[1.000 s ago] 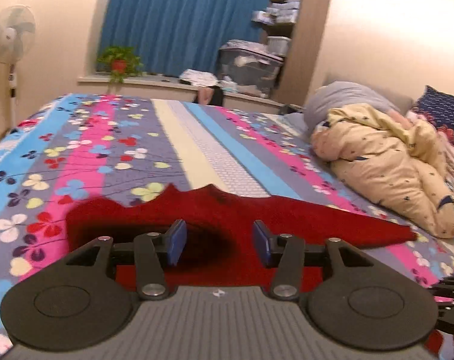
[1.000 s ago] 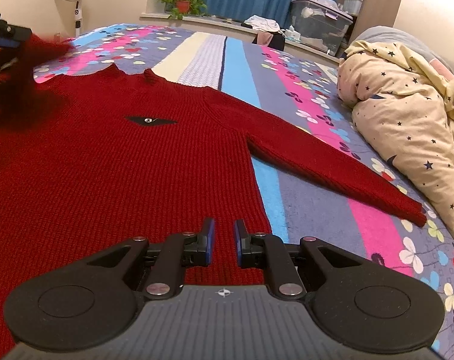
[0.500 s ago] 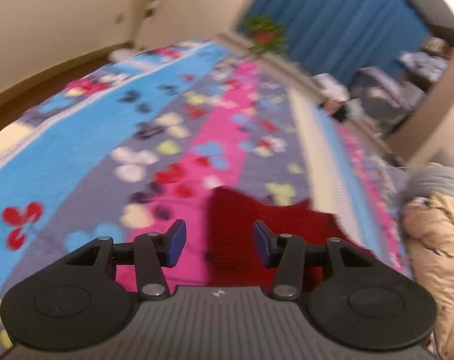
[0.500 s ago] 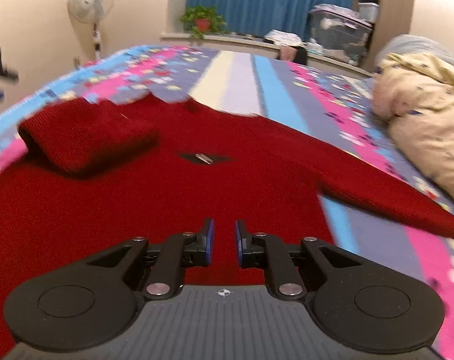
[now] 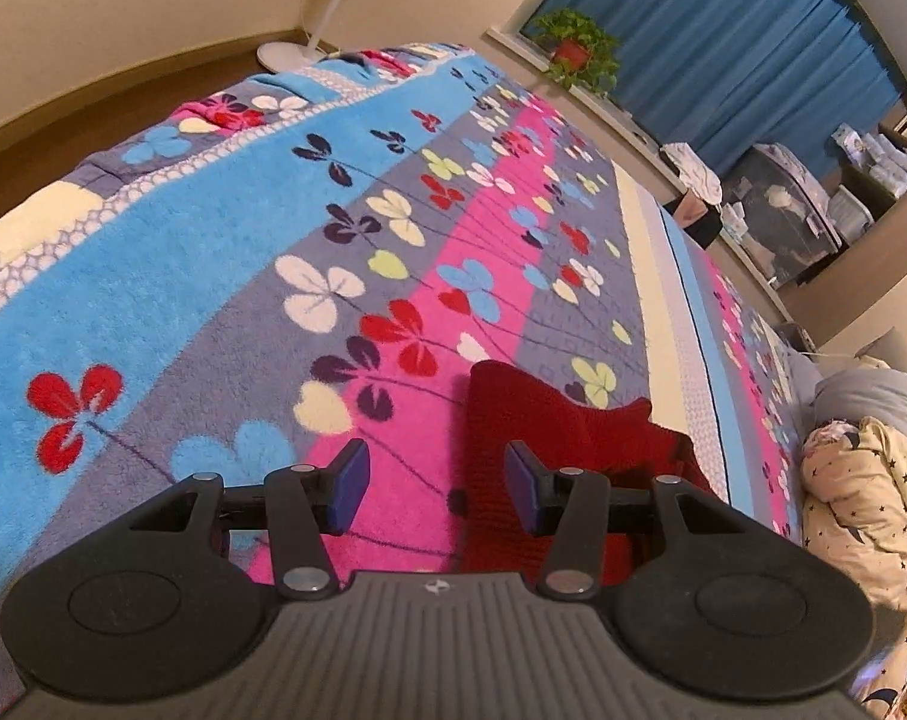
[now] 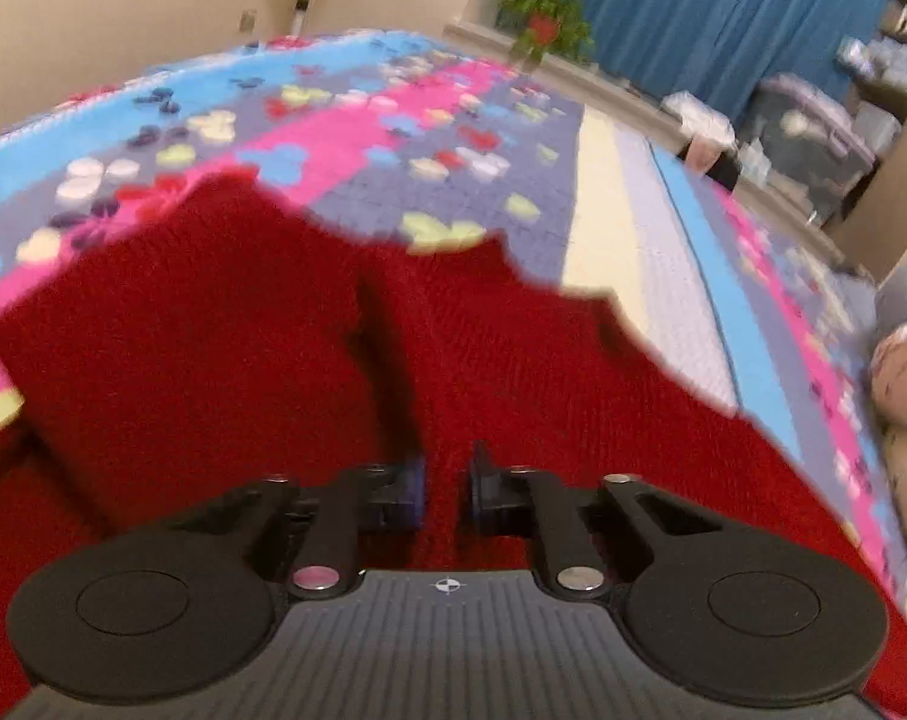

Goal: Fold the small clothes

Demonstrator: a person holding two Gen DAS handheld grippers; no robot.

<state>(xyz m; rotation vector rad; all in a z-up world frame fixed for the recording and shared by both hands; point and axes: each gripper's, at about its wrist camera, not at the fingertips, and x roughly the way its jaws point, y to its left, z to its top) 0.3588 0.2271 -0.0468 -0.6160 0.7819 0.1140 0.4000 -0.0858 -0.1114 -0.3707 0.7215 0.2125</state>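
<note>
A red sweater [image 6: 513,390] is spread on the floral blanket [image 5: 213,276]. The left gripper [image 5: 432,489] is held half open, empty. The right gripper [image 6: 447,489] has just narrowed to a slit, nothing between. No writing is legible.

Sweater [image 6: 513,396] lay flat on bed [image 5: 153,276], one sleeve [image 6: 183,348] folded over onto its body, left side in right wrist view. Left gripper [image 5: 432,489] sat over sweater's left edge: right finger over the knit, left finger over bare blanket, nothing btwn them. Right gripper [image 6: 447,489] sat over sweater's body, just right of folded sleeve. Quilt [image 5: 867,504] bunched at right side of bed, pillow [image 5: 873,390] behind it. Beyond bed's far edge: window ledge w/ plant [image 5: 576,51], curtain [image 5: 723,42] behind, storage box [image 5: 777,210] further right. Fan [image 5: 327,6] on floor past bed's far-left corner.
</note>
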